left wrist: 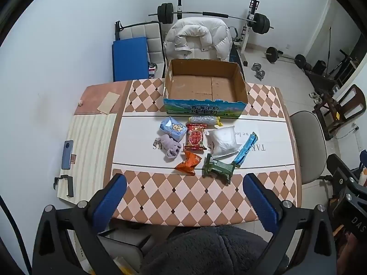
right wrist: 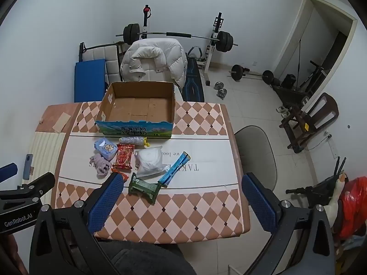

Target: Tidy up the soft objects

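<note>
1. Because the cardboard box (left wrist: 205, 84) sits empty at the table's far side with its top open, it is likely the bin for the soft items.
2. Packets, a white pouch (left wrist: 223, 140) and grey socks (left wrist: 168, 145) lie clustered just before it, within reach.
3. Left gripper (left wrist: 184, 197) and right gripper (right wrist: 183, 196) hover spread wide, grasping nothing.

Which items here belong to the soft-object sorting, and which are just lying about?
Job: cardboard box, tissue pack, grey socks, red snack packet, white pouch, orange wrapper, green packet, blue tube packet, silver roll.

Lying about: phone, white jacket, barbell, dumbbells.
</note>
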Action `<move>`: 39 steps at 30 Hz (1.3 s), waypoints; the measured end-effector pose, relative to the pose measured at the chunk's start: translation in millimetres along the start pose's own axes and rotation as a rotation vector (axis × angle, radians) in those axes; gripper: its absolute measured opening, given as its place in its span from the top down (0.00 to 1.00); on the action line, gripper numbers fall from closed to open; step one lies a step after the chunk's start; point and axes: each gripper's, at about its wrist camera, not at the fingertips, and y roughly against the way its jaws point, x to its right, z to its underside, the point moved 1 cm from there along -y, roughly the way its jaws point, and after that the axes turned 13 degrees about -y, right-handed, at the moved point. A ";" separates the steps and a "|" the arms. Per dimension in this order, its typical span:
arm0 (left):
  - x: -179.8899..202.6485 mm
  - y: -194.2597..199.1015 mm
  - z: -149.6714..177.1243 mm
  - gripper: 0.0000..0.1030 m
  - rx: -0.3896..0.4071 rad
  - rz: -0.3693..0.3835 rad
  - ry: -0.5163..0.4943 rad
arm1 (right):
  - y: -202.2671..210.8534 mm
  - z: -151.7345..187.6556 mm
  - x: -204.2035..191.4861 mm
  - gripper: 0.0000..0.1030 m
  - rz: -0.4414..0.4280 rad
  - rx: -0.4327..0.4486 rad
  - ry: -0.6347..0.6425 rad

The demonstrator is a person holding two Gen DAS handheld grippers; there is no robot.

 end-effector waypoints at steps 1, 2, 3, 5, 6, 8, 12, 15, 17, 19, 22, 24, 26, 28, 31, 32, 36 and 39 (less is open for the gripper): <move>0.0 2.1 3.5 0.00 0.017 0.003 0.003 | -0.1 0.2 0.3 0.00 -0.005 -0.001 -0.004; 0.1 4.0 9.7 0.00 0.026 0.010 0.009 | -0.4 0.4 0.4 0.00 -0.007 -0.004 -0.006; -0.3 4.0 5.3 0.00 0.006 0.022 0.013 | -0.7 0.8 0.1 0.00 -0.006 -0.007 -0.006; 0.1 4.7 3.3 0.00 -0.005 0.022 0.012 | -0.7 0.6 2.4 0.00 -0.022 -0.011 -0.013; -0.7 5.6 2.9 0.00 -0.006 0.022 0.010 | -0.9 0.6 3.1 0.00 -0.022 -0.011 -0.011; 1.8 7.7 2.9 0.00 -0.005 0.017 0.008 | 2.9 3.9 3.3 0.00 -0.019 -0.002 -0.014; 6.4 7.8 3.7 0.00 -0.005 0.010 0.002 | 2.5 5.4 0.1 0.00 -0.009 0.002 -0.008; 6.9 10.5 2.7 0.00 0.000 0.009 0.005 | 2.2 5.8 -1.1 0.00 -0.006 0.004 -0.007; 6.0 9.2 1.7 0.00 0.000 0.012 0.007 | 3.0 3.8 4.6 0.00 -0.005 0.006 -0.013; 5.6 9.6 1.0 0.00 0.000 0.012 0.006 | 3.5 3.4 7.6 0.00 -0.006 0.006 -0.018; 5.7 10.6 0.3 0.00 0.003 0.012 0.006 | 3.3 3.1 7.6 0.00 -0.010 0.005 -0.011; 6.0 11.4 -0.8 0.00 0.005 0.011 0.006 | 4.9 1.4 8.4 0.00 -0.013 0.005 -0.011; 6.1 11.8 -1.3 0.00 0.004 0.012 0.006 | 5.6 0.2 6.9 0.00 -0.012 0.006 -0.011; 6.5 11.9 -1.3 0.00 0.004 0.012 0.007 | 5.6 -1.4 5.2 0.00 -0.012 0.006 -0.013; 8.1 12.2 -0.5 0.00 0.006 0.010 0.005 | 8.9 -2.4 4.7 0.00 -0.010 0.009 -0.010; 8.1 12.1 -0.3 0.00 0.007 0.009 0.005 | 9.4 -3.4 5.1 0.00 -0.009 0.010 -0.011; 8.3 12.7 -3.1 0.00 0.009 0.010 0.006 | 9.0 -2.7 5.3 0.00 -0.011 0.011 -0.010; 7.5 12.9 -3.4 0.00 0.009 0.010 0.008 | 9.2 -3.2 5.6 0.00 -0.012 0.011 -0.011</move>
